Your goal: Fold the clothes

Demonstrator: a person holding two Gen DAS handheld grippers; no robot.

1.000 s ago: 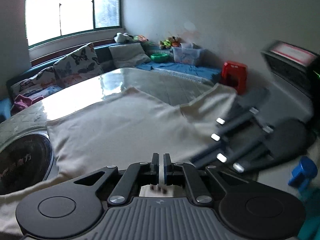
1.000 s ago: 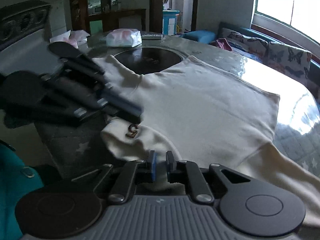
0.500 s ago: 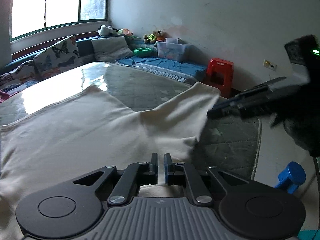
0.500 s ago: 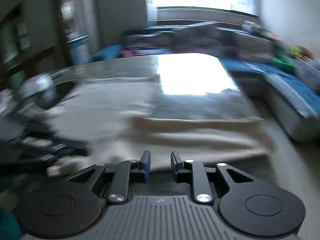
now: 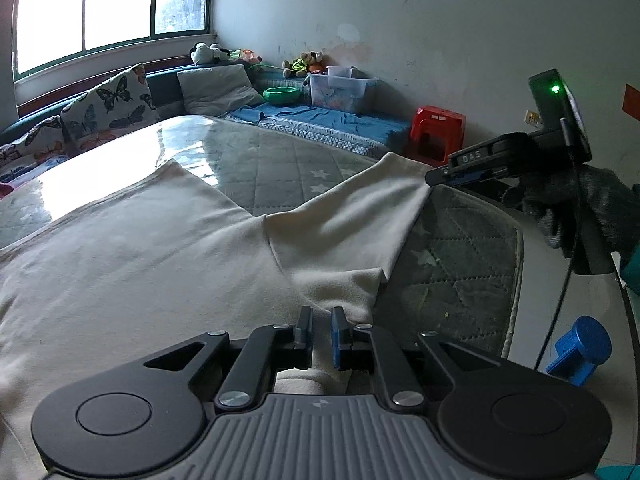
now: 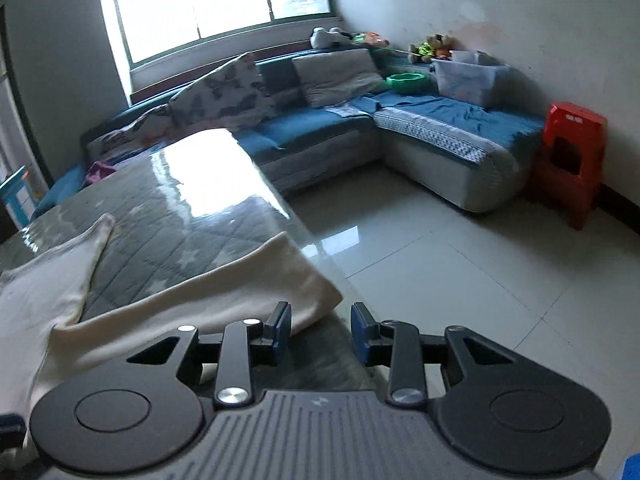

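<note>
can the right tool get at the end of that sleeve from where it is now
Probably yes. The right tool has just been opening, nothing is between its fingers, and the sleeve end lies flat at the table edge just ahead-left of it, uncovered.

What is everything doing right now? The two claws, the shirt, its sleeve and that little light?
Left claw: nearly shut, pinching the shirt's near edge.
Right claw: open, its jaws have just been opening, nothing between them.
Cream shirt: spread flat on the table, not yet folded.
Sleeve: lying stretched out to the table's edge, beside the right claw.
Green light: on.
</note>
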